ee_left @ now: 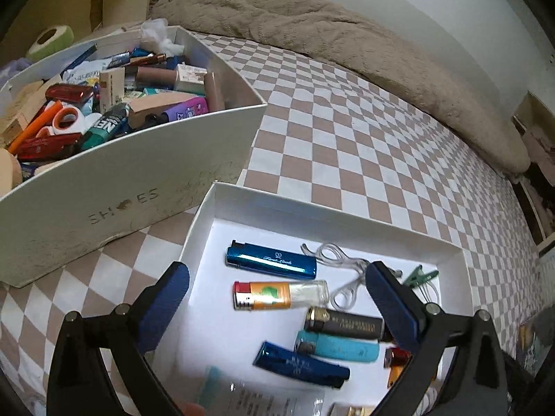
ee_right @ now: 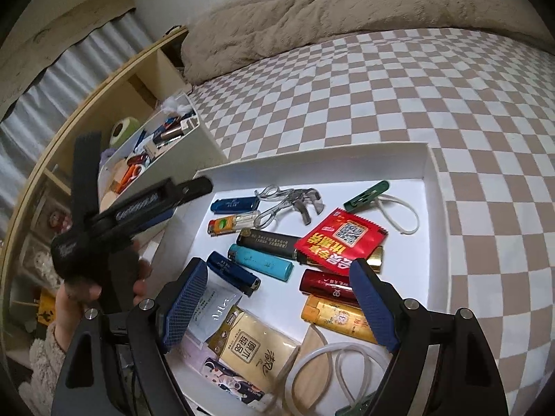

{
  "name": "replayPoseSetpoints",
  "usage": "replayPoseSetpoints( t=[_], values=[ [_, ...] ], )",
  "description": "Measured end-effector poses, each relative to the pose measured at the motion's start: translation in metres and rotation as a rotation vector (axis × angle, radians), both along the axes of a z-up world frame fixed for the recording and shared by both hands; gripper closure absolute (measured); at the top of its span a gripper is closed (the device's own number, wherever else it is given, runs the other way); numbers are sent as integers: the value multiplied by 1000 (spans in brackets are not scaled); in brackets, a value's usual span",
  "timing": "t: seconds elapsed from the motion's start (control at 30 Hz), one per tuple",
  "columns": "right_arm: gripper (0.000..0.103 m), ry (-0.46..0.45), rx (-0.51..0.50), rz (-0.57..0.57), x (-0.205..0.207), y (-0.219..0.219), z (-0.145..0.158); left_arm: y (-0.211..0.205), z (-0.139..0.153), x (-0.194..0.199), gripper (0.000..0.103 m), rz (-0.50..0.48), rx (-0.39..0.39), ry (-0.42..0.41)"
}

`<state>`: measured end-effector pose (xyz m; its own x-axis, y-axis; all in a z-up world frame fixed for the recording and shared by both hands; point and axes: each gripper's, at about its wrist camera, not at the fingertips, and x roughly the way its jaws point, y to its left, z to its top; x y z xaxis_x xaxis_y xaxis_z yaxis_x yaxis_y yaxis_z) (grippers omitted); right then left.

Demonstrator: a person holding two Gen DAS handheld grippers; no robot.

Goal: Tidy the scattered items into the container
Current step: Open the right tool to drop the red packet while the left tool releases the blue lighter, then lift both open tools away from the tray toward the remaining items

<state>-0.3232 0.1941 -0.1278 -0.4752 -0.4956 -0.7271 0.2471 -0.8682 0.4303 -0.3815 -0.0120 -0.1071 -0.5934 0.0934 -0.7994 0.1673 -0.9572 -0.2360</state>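
The lighters (ee_right: 261,262) in the white tray (ee_right: 430,163) on the bed look light, hard and slick, so I would pinch one across its long flat sides, while the red sachet (ee_right: 341,239) is thin and floppy. Both the left gripper (ee_left: 277,308) and right gripper (ee_right: 281,306) hover over the tray with fingers wide apart and empty. Only the left view shows the full shoebox (ee_left: 138,180) at upper left clearly; only the right view shows the sachets at the bottom.

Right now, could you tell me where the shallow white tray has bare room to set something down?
Bare floor along the shallow white tray's far wall, and left of the blue lighter. Crowded around the red packet.
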Motion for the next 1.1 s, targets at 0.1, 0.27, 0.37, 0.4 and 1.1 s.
replayPoseSetpoints(
  t=[0.1, 0.27, 0.37, 0.4, 1.1],
  values=[
    [0, 28, 18, -21, 5, 3, 9, 3, 7, 7, 1, -20, -31, 16],
    [0, 97, 60, -68, 17, 5, 27, 4, 21, 24, 1, -50, -83, 45],
    [0, 118, 109, -81, 23, 3, 32, 4, 31, 37, 1, -59, -97, 63],
    [0, 122, 125, -80, 26, 2, 33, 4, 33, 41, 1, -65, -97, 67],
    [0, 197, 194, -125, 81, -3, 66, 15, 71, 125, 0, -166, -201, 172]
  ],
)
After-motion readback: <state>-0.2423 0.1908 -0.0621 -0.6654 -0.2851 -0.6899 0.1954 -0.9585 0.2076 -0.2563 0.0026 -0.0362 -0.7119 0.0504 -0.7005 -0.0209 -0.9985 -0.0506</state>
